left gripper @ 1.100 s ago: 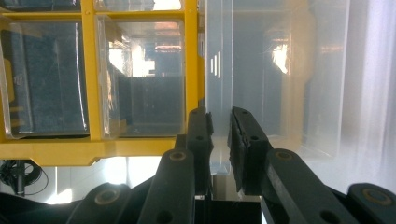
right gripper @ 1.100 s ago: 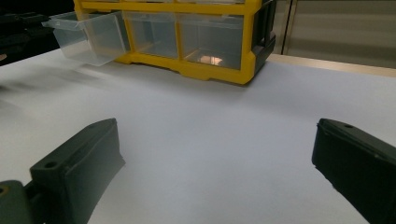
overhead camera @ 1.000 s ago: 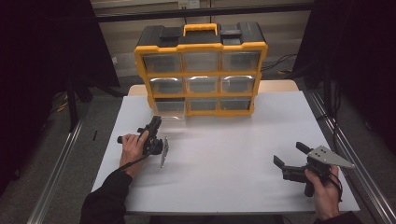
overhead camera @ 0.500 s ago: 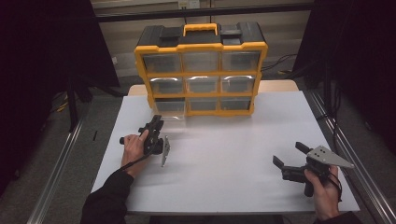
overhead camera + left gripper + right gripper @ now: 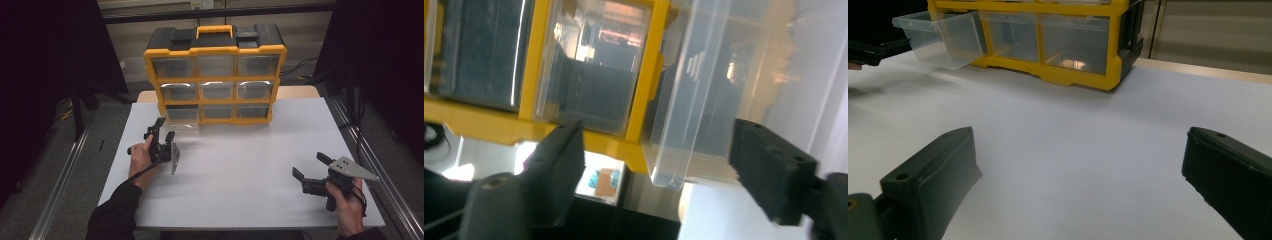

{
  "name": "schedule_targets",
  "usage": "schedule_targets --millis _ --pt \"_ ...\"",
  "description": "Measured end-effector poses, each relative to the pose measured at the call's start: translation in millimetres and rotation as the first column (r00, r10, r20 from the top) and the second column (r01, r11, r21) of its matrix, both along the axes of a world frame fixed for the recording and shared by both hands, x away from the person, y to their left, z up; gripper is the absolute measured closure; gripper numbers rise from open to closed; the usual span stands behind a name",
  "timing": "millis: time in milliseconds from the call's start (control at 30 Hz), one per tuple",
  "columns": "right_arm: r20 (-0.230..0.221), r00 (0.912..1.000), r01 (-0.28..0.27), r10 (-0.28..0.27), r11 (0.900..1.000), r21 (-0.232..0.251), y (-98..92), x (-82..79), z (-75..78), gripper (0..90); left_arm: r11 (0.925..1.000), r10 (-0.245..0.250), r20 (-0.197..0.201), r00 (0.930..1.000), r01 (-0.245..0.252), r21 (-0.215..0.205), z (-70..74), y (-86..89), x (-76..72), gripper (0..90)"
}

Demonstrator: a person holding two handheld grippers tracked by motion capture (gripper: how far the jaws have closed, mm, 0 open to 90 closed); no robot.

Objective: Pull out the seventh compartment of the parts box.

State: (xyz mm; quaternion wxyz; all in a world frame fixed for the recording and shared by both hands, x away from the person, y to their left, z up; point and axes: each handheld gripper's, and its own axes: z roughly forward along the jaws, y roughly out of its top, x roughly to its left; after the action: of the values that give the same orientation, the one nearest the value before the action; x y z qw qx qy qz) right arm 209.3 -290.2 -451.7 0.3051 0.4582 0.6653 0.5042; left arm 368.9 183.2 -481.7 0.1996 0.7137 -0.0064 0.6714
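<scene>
On the left, the left gripper [image 5: 162, 137] sat just in front of the clear drawer [image 5: 181, 118] at the bottom left of the yellow box of drawers [image 5: 215, 75]. A second before, its jaws were pinched tight by the drawer's front edge. They had just been opening, and now they stood wide apart. In the left gripper view the drawer's see-through front [image 5: 684, 100] stood between the two black jaws, but neither one pressed on it. So the hand had let go. The drawer stuck out of the box a little way, more than its neighbours, and its front hung over the white worktop [image 5: 240, 165]. It looked empty to me, though the plastic was shiny and hard to see through.

I think the pulling-out part was done, or else the hand was getting ready for a fresh hold.

Over on the right, the right gripper [image 5: 312, 172] rested low on the worktop, well apart from the box. Its jaws were wide too, with nothing between them. It had not moved from its spot.
</scene>
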Motion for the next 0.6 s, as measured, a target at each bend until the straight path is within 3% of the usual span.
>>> schedule_targets --millis 67,100,167,200,233,300,333,467,533,600 --pt "-0.001 1.0 0.0 0.0 1.0 -0.001 0.2 -0.1 0.0 0.8 0.9963 0.062 -0.02 0.9979 -0.061 0.06 8.0 2.4 -3.4 14.7" --pt "-0.003 1.0 0.001 -0.001 1.0 0.0 0.5 -0.3 0.1 0.8 0.9991 0.039 -0.027 0.9989 -0.04 -0.013 3.7 1.8 -1.4 13.8" --pt "-0.002 1.0 0.002 -0.002 1.0 -0.001 1.1 -0.2 0.2 0.8 0.9982 0.031 -0.042 0.9986 -0.033 -0.051 4.6 1.7 -1.4 13.1" --pt "-0.001 1.0 0.001 -0.001 1.0 -0.002 1.2 -0.2 0.2 0.8 0.9955 0.022 -0.052 0.9984 -0.027 -0.091 4.1 1.0 -1.0 13.6" --pt "-0.003 1.0 0.001 -0.001 1.0 -0.001 1.4 -0.4 0.4 0.8 0.9952 0.032 -0.045 0.9985 -0.036 -0.091 5.8 1.2 -2.3 11.9" --pt "-0.004 1.0 0.003 -0.003 1.0 -0.005 1.5 -0.1 0.2 0.8 0.9906 0.021 -0.067 0.9975 -0.03 -0.133 7.4 0.6 -2.0 11.8" --pt "-0.005 1.0 0.002 -0.002 1.0 -0.003 1.6 0.0 0.1 0.8 0.9868 0.046 -0.078 0.9958 -0.058 -0.151 9.1 0.9 -2.9 11.5" --pt "-0.005 1.0 0.001 -0.002 1.0 -0.002 1.4 0.0 0.2 0.8 0.969 0.051 -0.152 0.9871 -0.086 -0.232 12.2 2.7 -0.6 7.3" --pt "-0.008 1.0 -0.002 0.002 1.0 -0.001 1.3 0.2 0.1 0.8 0.9709 0.091 -0.143 0.9856 -0.12 -0.207 11.7 2.9 -1.0 6.6" --pt "-0.007 1.0 -0.002 0.002 1.0 -0.001 1.5 0.4 0.2 0.8 0.9614 0.098 -0.177 0.9793 -0.139 -0.237 12.5 3.7 -0.9 6.2"
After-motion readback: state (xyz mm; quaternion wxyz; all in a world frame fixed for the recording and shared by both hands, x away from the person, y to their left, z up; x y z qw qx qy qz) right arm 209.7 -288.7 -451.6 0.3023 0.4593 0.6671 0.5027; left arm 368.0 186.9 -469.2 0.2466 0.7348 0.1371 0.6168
